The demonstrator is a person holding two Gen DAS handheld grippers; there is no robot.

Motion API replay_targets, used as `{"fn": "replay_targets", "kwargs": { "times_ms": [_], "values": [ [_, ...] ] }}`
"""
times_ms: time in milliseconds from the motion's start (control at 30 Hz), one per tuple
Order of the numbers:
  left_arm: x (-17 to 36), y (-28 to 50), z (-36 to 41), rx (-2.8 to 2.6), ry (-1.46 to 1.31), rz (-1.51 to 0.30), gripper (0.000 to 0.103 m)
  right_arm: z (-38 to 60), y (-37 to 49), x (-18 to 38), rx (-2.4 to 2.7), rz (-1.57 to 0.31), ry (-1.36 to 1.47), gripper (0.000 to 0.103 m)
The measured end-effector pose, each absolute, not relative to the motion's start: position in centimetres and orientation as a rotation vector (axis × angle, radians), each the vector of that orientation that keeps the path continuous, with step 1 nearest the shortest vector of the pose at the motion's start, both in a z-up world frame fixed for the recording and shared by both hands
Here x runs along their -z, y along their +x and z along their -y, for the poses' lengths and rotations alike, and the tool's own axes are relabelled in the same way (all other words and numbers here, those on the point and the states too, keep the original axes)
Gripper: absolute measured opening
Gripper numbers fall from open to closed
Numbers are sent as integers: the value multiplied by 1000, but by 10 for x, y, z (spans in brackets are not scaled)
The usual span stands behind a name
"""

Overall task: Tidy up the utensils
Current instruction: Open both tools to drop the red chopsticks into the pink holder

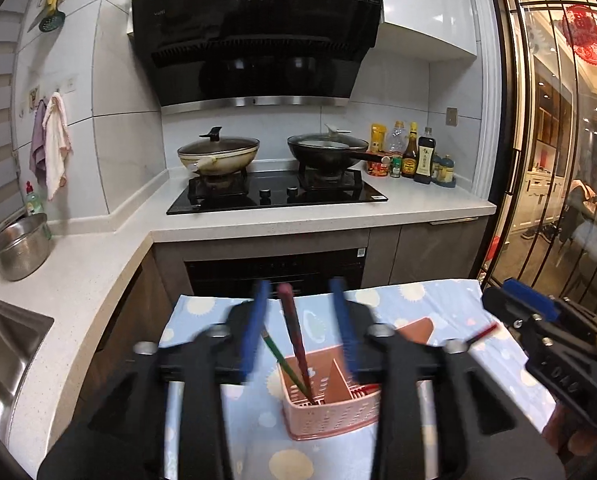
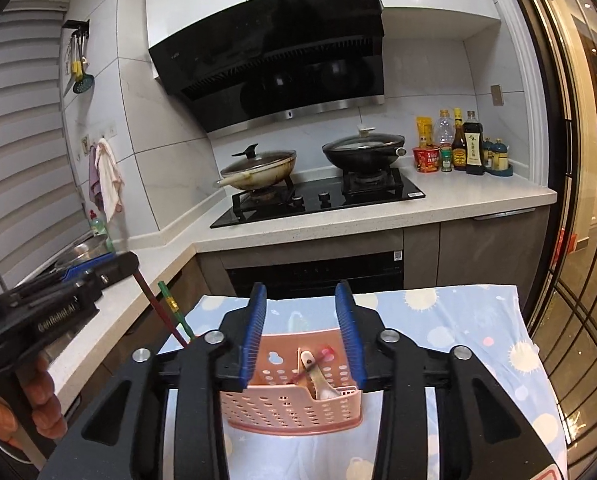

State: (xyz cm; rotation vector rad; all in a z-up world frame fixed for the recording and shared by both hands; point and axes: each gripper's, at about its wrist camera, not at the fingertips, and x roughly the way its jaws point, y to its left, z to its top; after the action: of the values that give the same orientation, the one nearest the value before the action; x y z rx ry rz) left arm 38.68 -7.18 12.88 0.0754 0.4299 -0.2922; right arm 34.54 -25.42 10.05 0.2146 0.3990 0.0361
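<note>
A pink perforated utensil basket [image 1: 330,412] stands on the blue patterned cloth [image 1: 418,304]. A dark red chopstick [image 1: 294,332] and a green chopstick [image 1: 282,360] lean in its left compartment. My left gripper [image 1: 300,288] is open above them, its blue fingers blurred and apart from the sticks. In the right wrist view the basket [image 2: 294,404] holds a pale spoon [image 2: 318,380] and a red utensil [image 2: 318,356]. My right gripper [image 2: 300,292] is open and empty over the basket. The left gripper [image 2: 98,272] shows at the left, by the two chopsticks [image 2: 166,312].
A stove [image 1: 274,192] with two lidded woks sits on the far counter, with sauce bottles [image 1: 414,156] to its right. A steel bowl [image 1: 18,248] and a sink [image 1: 2,352] lie at the left. A glass door [image 1: 558,160] is at the right.
</note>
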Motion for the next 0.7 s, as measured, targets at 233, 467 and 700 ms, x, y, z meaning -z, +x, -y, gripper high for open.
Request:
{"fn": "replay_targets", "kwargs": {
  "times_ms": [233,467,700],
  "values": [
    [-127,360,66,268,91,-423,54,255,309,-105,-45,-386,216,48],
    [-117,317,58,254,118,-420,61,253,254,-101,-38,-388,214,51],
    [-100,269,51,263,133,-446,62,245,194,-80,5,-418,169,51]
  ]
}}
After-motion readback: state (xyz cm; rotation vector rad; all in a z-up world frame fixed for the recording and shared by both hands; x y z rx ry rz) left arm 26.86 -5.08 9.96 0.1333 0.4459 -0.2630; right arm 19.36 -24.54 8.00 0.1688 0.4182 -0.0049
